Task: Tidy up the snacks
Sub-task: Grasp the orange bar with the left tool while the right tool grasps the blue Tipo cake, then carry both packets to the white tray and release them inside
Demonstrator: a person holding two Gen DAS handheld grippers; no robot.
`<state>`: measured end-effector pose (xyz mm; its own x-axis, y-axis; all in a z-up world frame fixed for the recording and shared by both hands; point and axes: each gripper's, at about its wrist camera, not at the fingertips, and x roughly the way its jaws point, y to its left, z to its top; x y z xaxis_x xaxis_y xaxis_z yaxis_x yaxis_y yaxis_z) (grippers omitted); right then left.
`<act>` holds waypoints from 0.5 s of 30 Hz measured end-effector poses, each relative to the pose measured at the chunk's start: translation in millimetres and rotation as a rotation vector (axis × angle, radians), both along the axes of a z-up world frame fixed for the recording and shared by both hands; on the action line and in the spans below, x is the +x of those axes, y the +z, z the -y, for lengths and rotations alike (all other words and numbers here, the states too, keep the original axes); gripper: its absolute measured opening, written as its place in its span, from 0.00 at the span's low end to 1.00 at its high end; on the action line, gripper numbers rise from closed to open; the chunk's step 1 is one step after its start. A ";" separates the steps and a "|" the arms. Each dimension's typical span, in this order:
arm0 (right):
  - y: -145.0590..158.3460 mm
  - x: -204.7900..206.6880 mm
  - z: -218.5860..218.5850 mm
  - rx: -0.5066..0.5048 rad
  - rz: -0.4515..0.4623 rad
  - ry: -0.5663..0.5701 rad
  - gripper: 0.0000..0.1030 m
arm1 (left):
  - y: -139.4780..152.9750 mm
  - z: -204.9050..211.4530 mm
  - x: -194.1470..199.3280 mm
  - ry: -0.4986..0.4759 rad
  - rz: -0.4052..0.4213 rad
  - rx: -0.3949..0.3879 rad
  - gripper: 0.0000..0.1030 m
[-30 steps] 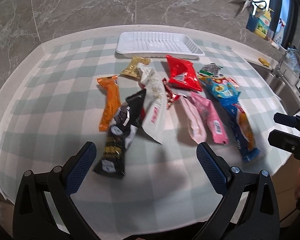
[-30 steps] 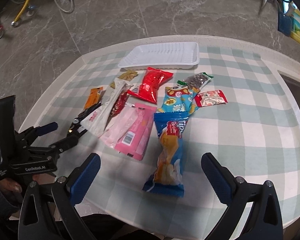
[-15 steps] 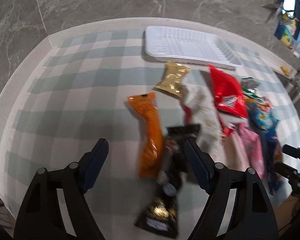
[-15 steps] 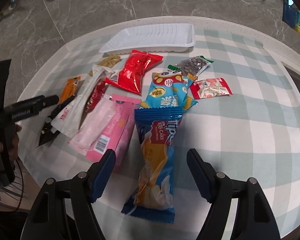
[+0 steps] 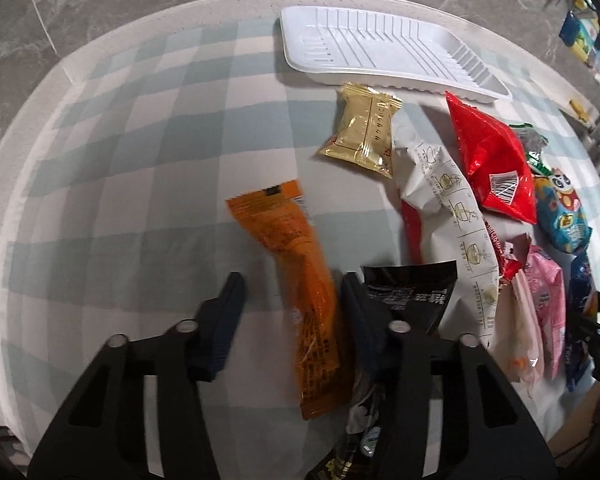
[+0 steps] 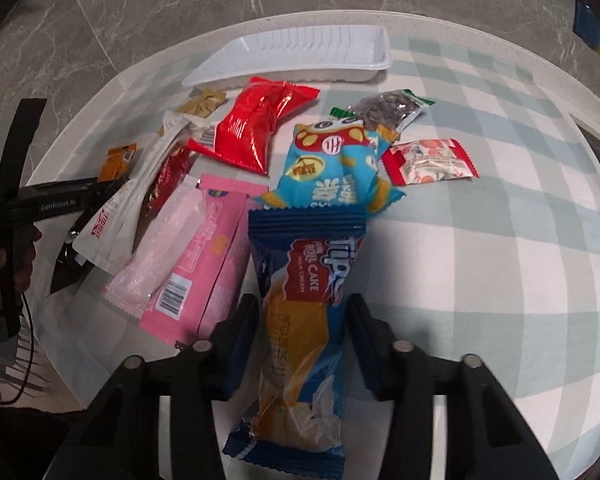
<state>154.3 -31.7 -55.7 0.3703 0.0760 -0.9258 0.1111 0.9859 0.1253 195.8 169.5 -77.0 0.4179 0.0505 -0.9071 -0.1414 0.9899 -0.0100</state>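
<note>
1. Left tool (image 5: 290, 300): fingers parted, straddling the long orange plastic snack packet (image 5: 300, 280); gaps show on both sides, nothing gripped. The packet lies flat on the table (image 5: 140, 160), which has a green-and-white checked cloth.
2. Right tool (image 6: 302, 320): fingers parted around the long dark blue roll cake packet (image 6: 300, 320), pads close to its sides; contact cannot be told. The packet lies flat near the table's near edge.
3. Empty white ribbed plastic tray (image 5: 380, 48) sits at the table's far edge.
4. Gold foil square packet (image 5: 364, 130) lies just in front of the tray; the red glossy bag (image 6: 256, 124) is beside it.
5. White long pouch (image 5: 452, 216) lies between the orange packet and the red bag, partly over the black packet (image 5: 412, 292).
6. Pink wrapped bars (image 6: 196, 264) touch the roll cake packet's side.
7. Light blue cartoon bag (image 6: 332, 168), clear pouch of dark beans (image 6: 388, 106) and small red-edged sachet (image 6: 432, 160) lie beyond the roll cake packet.
</note>
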 end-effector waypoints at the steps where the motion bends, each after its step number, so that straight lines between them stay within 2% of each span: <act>1: -0.6 0.2 0.1 -0.003 0.001 0.002 0.34 | -2.0 -0.3 0.5 0.004 -0.008 0.003 0.34; 5: -0.8 -1.1 9.6 0.047 0.011 -0.019 0.30 | -1.7 -2.3 0.4 -0.014 -0.007 0.000 0.20; 9: -0.3 -4.0 25.6 0.166 0.019 -0.071 0.29 | -1.0 -11.5 1.7 -0.007 -0.009 -0.062 0.16; 15: 4.5 -14.6 60.3 0.422 0.053 -0.197 0.29 | 0.7 -34.2 -3.3 0.042 0.015 -0.267 0.15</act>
<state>139.7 -92.0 -51.2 0.4618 0.3652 -0.8083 0.2738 0.8081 0.5215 192.5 203.7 -76.3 0.4335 -0.1720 -0.8846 -0.1799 0.9453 -0.2720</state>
